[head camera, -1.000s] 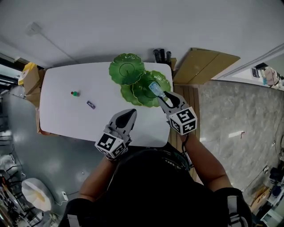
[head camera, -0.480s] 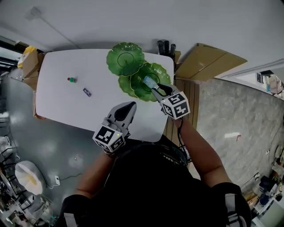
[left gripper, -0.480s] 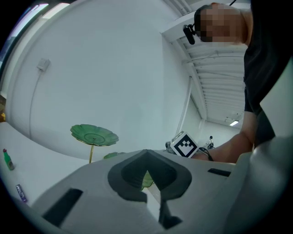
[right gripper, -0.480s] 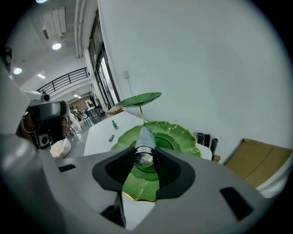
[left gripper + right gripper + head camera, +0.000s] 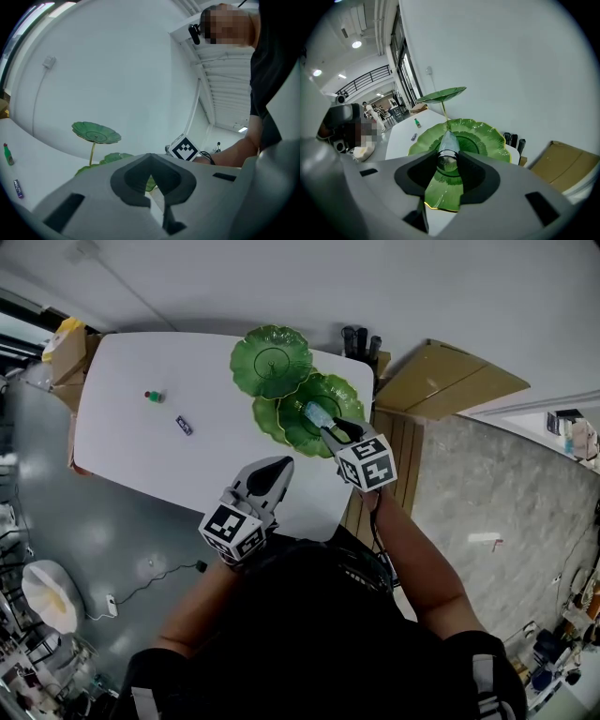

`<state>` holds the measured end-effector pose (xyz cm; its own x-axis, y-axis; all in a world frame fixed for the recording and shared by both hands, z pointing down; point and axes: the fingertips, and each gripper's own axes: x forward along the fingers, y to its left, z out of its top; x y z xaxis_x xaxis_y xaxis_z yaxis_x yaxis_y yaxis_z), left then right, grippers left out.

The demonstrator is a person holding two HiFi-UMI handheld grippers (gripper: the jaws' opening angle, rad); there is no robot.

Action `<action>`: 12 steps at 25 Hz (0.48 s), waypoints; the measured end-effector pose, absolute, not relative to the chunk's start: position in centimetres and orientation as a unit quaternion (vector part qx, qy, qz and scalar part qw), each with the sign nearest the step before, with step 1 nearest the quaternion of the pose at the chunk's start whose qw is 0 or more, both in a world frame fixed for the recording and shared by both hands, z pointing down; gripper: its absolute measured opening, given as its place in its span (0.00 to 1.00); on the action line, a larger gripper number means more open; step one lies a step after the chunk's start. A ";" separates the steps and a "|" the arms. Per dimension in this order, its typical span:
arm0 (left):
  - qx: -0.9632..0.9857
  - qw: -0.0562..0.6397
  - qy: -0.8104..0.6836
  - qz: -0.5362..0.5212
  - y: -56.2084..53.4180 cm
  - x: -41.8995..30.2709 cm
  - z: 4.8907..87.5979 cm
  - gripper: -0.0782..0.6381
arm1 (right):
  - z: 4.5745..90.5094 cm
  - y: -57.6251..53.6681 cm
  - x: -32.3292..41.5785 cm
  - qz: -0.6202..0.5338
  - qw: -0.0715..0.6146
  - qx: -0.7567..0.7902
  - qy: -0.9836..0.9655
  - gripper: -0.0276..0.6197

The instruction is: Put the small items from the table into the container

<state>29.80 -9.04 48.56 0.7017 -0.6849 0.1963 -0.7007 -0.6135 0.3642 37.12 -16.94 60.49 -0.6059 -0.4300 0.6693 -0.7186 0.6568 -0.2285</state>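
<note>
- Grip: the right gripper (image 5: 330, 431) jaws clamp a small clear bottle (image 5: 447, 149). Its long axis points straight ahead of them, and it hangs just above the large leaf dish (image 5: 487, 136), which lies directly below.
- Left gripper (image 5: 275, 469) jaws are pressed together on nothing, over the table (image 5: 131, 460) near its front edge.
- Count: three green leaves make up the dish set. Two small items lie on the table, a green-and-red piece (image 5: 153, 396) and a purple piece (image 5: 184, 425), both nearer the left gripper.
</note>
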 end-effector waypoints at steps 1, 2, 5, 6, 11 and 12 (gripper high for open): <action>0.898 0.210 -0.385 0.018 -9.1 29.9 48.6 0.12 | 60.7 -16.9 37.1 0.247 0.296 0.330 -0.862 0.27; 0.899 0.210 -0.385 0.018 -9.1 29.9 48.6 0.12 | 60.8 -16.8 37.0 0.247 0.299 0.327 -0.862 0.27; 0.898 0.211 -0.385 0.019 -9.1 29.8 48.7 0.12 | 61.1 -16.5 37.1 0.240 0.307 0.325 -0.861 0.27; 0.899 0.210 -0.385 0.019 -9.1 29.8 48.7 0.12 | 61.1 -16.5 37.1 0.239 0.308 0.325 -0.862 0.27; 0.900 0.206 -0.384 0.021 -9.6 29.7 48.4 0.12 | 60.7 -16.0 37.1 0.231 0.306 0.326 -0.864 0.29; 0.900 0.205 -0.384 0.021 -9.6 29.7 48.3 0.12 | 60.6 -15.9 37.3 0.228 0.305 0.328 -0.864 0.29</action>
